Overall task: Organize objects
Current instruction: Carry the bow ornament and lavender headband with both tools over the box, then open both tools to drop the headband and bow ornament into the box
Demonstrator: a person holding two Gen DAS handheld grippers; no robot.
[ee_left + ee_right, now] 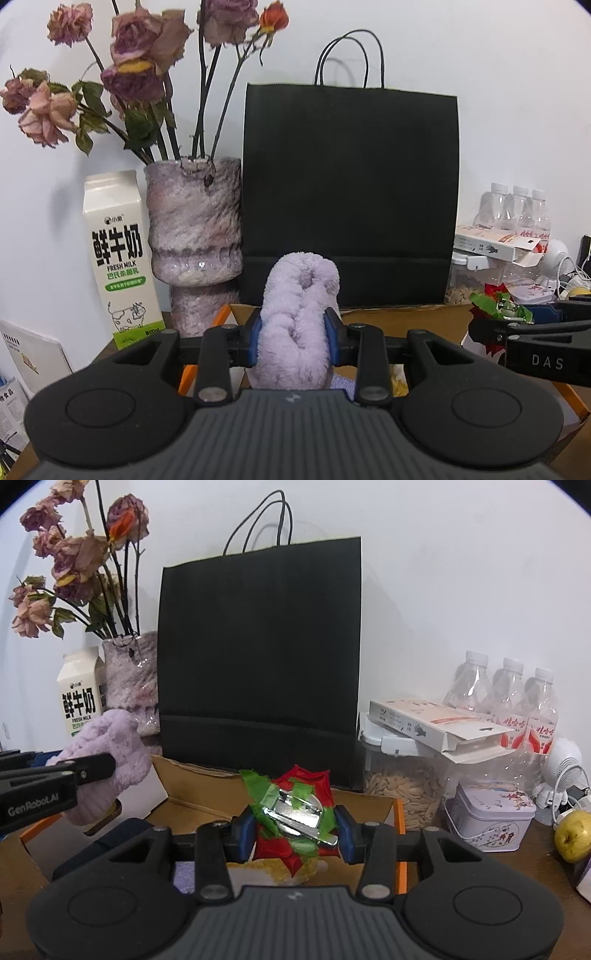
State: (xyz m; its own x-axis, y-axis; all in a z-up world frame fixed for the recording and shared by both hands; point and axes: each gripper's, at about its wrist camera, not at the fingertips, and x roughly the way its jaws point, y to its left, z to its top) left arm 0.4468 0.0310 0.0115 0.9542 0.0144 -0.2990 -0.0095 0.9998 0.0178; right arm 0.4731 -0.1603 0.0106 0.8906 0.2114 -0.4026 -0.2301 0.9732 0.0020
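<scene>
Nearest in the left wrist view, the left gripper (pixel 294 341) has its jaws closed partway on a fluffy lilac cloth (pixel 297 328), whose soft roll bulges above and below the blue pads. In the right wrist view, the right gripper (pixel 294 830) has its jaws closed on a red-and-green fabric flower clip (pixel 295 812), its shiny metal clasp facing the camera.

Both grippers hang above an open cardboard box (pixel 207 794) with orange edges. The lilac cloth sits over the box's left side and the flower clip over its middle; whether either touches anything in the box cannot be told. The two grippers are near each other, side by side, with a gap between them.

Just behind the box's far flap stands a tall black paper bag (pixel 351 192), upright, handles up, closing off the room beyond. To its left, touching or almost touching its edge, is a mottled purple vase (pixel 194 240) of dried roses (pixel 140 66), and left of that a milk carton (pixel 118 258). To the bag's right, the wooden surface (pixel 546 871) carries a clear jar of seeds (pixel 402 794), a flat white carton (pixel 439 720) lying tilted on its lid, three water bottles (pixel 506 698), a small printed tin (pixel 487 816) and a yellow-green pear (pixel 574 834) at the right edge. A white wall backs everything.
</scene>
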